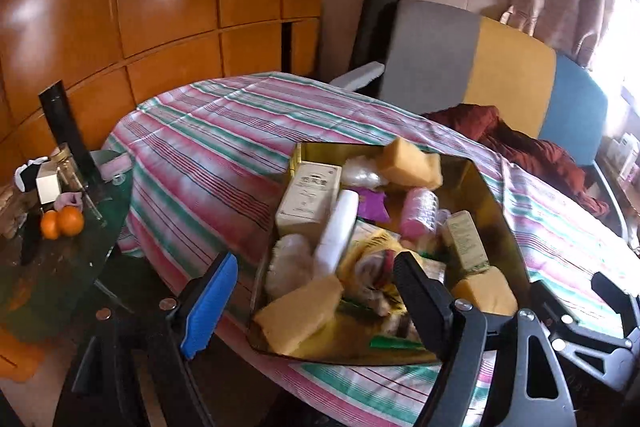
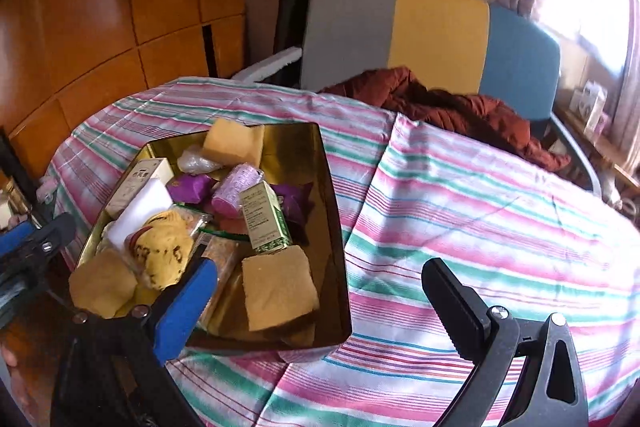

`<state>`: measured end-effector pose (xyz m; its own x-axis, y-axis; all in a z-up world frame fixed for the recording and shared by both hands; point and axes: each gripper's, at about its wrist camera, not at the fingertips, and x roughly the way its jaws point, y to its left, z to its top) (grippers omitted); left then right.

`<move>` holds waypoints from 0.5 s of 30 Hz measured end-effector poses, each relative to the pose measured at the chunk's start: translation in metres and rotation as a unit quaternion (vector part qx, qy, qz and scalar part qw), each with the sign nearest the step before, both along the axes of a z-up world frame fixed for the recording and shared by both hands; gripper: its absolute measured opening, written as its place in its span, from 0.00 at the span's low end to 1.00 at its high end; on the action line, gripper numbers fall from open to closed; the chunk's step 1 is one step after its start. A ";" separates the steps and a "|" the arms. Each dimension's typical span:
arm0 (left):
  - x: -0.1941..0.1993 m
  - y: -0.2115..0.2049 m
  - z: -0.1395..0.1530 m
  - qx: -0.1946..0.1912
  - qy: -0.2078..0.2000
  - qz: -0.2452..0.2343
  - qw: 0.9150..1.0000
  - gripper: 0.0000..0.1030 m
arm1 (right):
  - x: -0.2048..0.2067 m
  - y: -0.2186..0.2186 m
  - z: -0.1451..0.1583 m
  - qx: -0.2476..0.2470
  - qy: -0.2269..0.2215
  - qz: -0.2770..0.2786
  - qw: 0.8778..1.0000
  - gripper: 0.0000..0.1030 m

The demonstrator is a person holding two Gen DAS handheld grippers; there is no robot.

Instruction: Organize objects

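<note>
Gold-lined tray (image 2: pixel 332 227), crammed with sponges and cartons, sits at ten o'clock on your striped surface (image 2: pixel 480 207), and with your left tongs (image 1: pixel 316 299) and right tongs (image 2: pixel 320 291) both released and empty, a hasty reach could topple the leaning green carton (image 2: pixel 266 223).

Round table (image 2: pixel 500 187) covered by a cloth striped pink, green and white (image 1: pixel 208 147). Directly on the cloth: one gold tray (image 2: pixel 320 187), heaped with assorted goods, near the table's front edge. At the far edge beyond the tray, a rust-red quilted garment (image 2: pixel 460 111) spills onto the cloth. Left of the tray, off the cloth, a lower glass-topped side table (image 1: pixel 60 267) bears two oranges (image 1: pixel 62 223).
</note>
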<state>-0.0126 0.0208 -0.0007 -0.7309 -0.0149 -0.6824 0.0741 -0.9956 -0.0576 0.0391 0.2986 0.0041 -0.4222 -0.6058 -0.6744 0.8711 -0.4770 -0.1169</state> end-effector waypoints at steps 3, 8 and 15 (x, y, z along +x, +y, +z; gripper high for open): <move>0.010 0.008 0.010 -0.023 0.029 0.001 0.999 0.79 | 0.002 0.004 0.001 -0.004 -0.006 0.004 1.000 1.00; 0.020 0.011 0.022 -0.021 0.063 -0.009 0.998 0.79 | 0.000 0.009 -0.002 -0.006 -0.027 0.006 1.000 1.00; 0.013 0.011 0.018 0.001 0.042 -0.023 0.999 0.67 | -0.001 0.012 -0.004 -0.005 -0.038 0.010 0.999 1.00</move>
